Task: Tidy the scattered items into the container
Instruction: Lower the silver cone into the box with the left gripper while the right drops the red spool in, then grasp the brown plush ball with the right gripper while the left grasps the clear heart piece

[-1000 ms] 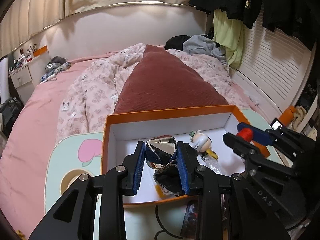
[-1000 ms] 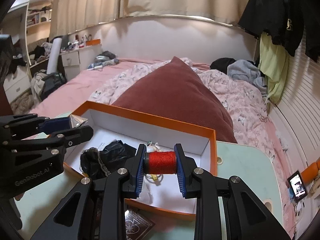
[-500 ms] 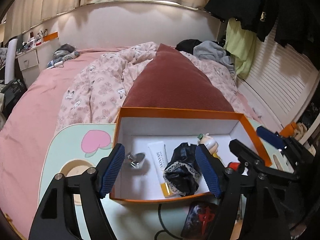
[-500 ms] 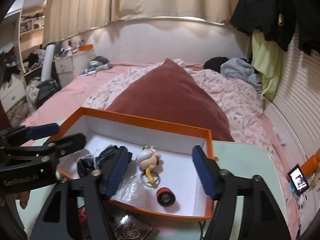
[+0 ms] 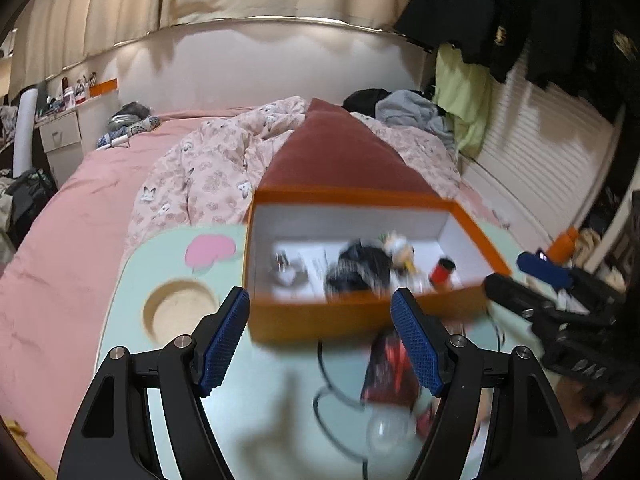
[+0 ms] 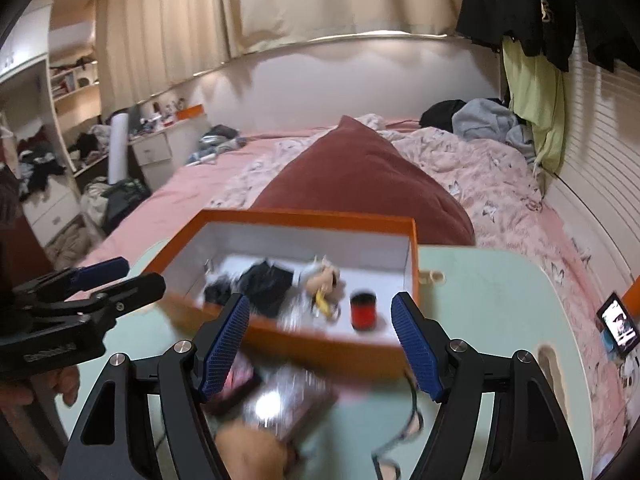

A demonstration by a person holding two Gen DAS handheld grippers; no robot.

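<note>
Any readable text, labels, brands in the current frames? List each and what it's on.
None reads cleanly.
Pale lettering on the left hand-held gripper body, right wrist view: blurred, unreadable.
Print on the white tube in the orange box: blurred.
Gold marks on the hanging black clothes: too small.
Phone screen: an image, no legible text.

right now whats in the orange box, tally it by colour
red: 1, the thread spool
black: 1, the crumpled bag
silver: 1, the shiny piece
white: 1, the tube, blurred
pale with yellow: 1, the figurine
total: 5 in the orange box; blur may hide more
</note>
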